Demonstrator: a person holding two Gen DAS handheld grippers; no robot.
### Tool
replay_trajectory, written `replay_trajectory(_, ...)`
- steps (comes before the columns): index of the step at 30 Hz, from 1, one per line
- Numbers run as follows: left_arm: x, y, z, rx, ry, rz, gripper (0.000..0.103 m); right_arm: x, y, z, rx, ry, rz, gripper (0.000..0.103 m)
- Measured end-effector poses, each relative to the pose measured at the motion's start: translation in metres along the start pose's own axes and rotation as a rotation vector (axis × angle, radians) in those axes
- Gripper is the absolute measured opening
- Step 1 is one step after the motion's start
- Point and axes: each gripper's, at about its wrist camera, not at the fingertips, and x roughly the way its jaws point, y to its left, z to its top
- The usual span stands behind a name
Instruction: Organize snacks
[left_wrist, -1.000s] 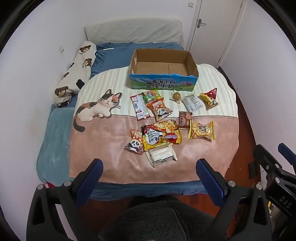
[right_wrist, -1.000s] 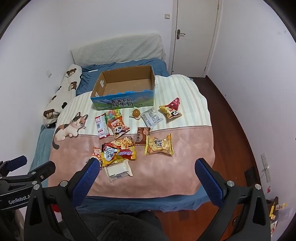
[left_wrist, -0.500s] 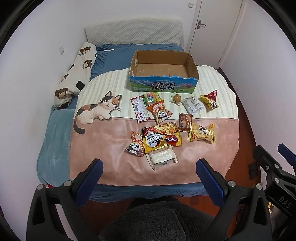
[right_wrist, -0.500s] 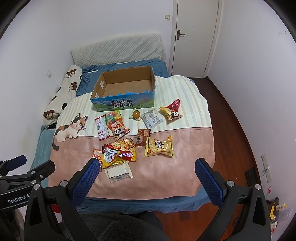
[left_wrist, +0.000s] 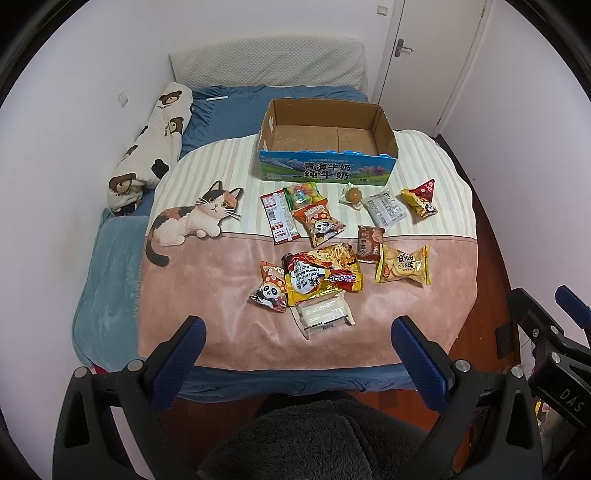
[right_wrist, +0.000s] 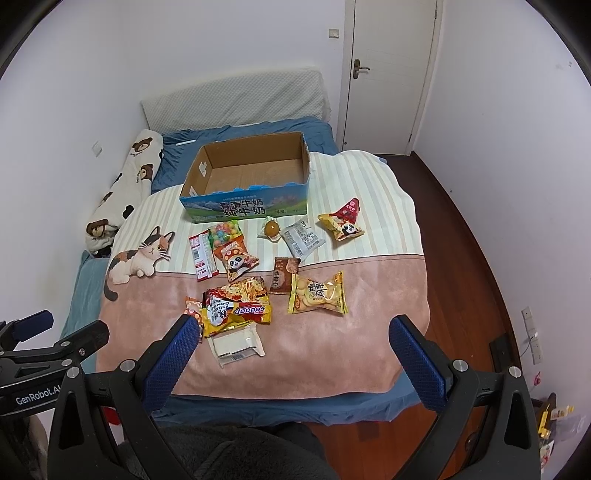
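Snacks (left_wrist: 325, 273) are scattered on the blanket (left_wrist: 207, 295) near an empty box (left_wrist: 327, 171), while the left gripper (left_wrist: 299, 332) and right gripper (right_wrist: 291, 330) are held wide apart, gripping nothing.

Small panda packet (right_wrist: 192, 314) mostly hidden behind right claw (right_wrist: 291, 332) finger; noodle pack (left_wrist: 321, 273) covers white packet's (left_wrist: 323, 314) top edge. Fine print on snack wrappers too small to read. Left claw (left_wrist: 299, 343) bodies cut off at frame bottom. Bed's (left_wrist: 110, 266) near edge hidden by dark fleece (left_wrist: 325, 435).

Matt brown cardboard box (left_wrist: 327, 147), glossy crinkled plastic snack packets (left_wrist: 321, 275) (foil-like sheen), soft plush blanket (left_wrist: 207, 295).
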Motion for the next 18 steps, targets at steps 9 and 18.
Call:
replay_trajectory(9,0.0016,-0.0007,0.0009,0.0,-0.001,-0.003,0.103,-0.0006,0.0008,-0.0002,-0.001,-0.002,0.002,0.103)
replay_trajectory(18,0.0013,-0.0014,0.0029,-0.002,-0.003,-0.002,0.103,-0.0008,0.0011,-0.0001,-0.002,-0.002,0.004,0.103)
